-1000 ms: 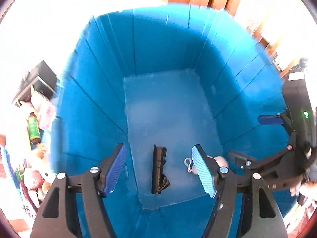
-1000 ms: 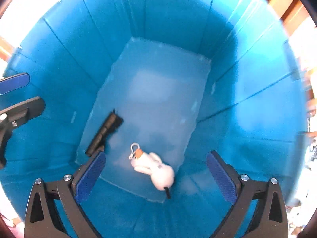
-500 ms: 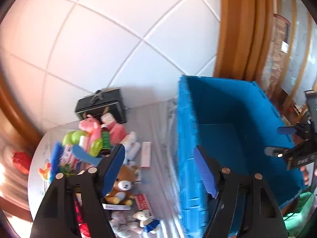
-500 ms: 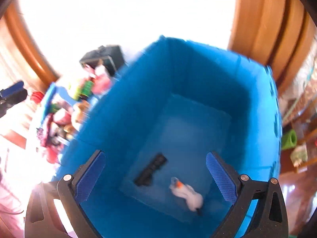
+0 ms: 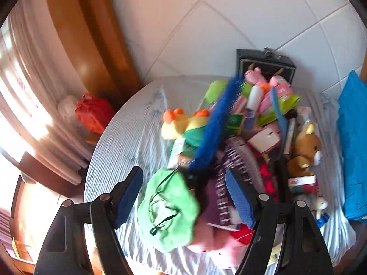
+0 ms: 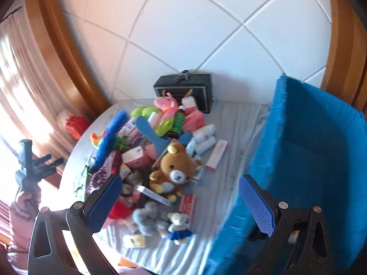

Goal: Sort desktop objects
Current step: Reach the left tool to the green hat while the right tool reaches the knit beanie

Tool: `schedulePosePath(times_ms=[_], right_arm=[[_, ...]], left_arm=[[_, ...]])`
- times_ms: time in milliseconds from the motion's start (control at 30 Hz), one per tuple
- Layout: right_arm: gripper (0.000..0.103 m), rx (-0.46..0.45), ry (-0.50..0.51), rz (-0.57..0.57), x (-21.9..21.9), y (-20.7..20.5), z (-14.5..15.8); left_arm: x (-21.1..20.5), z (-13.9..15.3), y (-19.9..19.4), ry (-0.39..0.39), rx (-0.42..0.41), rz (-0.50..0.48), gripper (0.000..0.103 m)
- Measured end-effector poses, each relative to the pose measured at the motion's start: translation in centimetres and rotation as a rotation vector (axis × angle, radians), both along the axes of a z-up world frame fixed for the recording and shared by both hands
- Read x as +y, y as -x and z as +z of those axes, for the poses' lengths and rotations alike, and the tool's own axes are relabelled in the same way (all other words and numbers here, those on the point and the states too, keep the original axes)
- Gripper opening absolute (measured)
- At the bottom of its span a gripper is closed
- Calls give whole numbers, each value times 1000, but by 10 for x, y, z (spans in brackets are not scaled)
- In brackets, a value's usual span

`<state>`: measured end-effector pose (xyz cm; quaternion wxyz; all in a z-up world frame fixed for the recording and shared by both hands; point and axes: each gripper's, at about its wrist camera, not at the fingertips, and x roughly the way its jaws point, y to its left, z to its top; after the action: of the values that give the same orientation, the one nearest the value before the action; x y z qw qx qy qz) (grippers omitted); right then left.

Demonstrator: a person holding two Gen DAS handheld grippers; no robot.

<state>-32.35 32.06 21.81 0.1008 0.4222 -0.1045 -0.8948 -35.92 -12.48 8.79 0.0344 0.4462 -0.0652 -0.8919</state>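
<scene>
A heap of toys and boxes lies on a round table (image 6: 238,123) with a striped cloth. It holds a brown teddy bear (image 6: 175,171), a long blue brush (image 5: 215,126), a green fabric pouch (image 5: 167,210) and a pink plush (image 5: 218,240). A blue bin (image 6: 305,160) stands at the table's right; it also shows in the left wrist view (image 5: 353,151). My left gripper (image 5: 183,197) is open and empty, above the green pouch. My right gripper (image 6: 183,201) is open and empty, above the table's near edge beside the bin. The left gripper also shows in the right wrist view (image 6: 34,162).
A black gift box (image 6: 185,91) stands at the table's back against the white tiled wall. A small grey plush (image 6: 146,220) and a small bear in blue (image 6: 179,226) lie near the front edge. A red bag (image 5: 94,112) sits on the floor to the left.
Both grippers have risen out of the blue bin and swung left over the table. The left one has gone farthest, from the bin's rim to above the heap.
</scene>
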Motion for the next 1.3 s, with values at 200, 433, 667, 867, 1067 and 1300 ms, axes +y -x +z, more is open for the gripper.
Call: schedulePosePath(times_ms=[200,433,667,867,1067,1300], right_arm=[[103,-93,111,95,-104,23,-67],[103,-237,142,102,-169,42,-148],[103,-307,137,60,-197,53,-193],[103,-281,107,77,-232,66,-207],[103,-365,108,120,-267,78,-234],[97,-404,150,155,-279,83,-255]], left_arm=[[-100,-97,-13,-49,-109,42,74],[-147,-178,-16,-180,-186,108,74],[-145,-223,6,-172,-224,128,74],[-136,-236,16,-185,-233,78,74],[-120,-234,14,-160,-220,23,41],[-124,-192,-12,-131,-94,65,13]])
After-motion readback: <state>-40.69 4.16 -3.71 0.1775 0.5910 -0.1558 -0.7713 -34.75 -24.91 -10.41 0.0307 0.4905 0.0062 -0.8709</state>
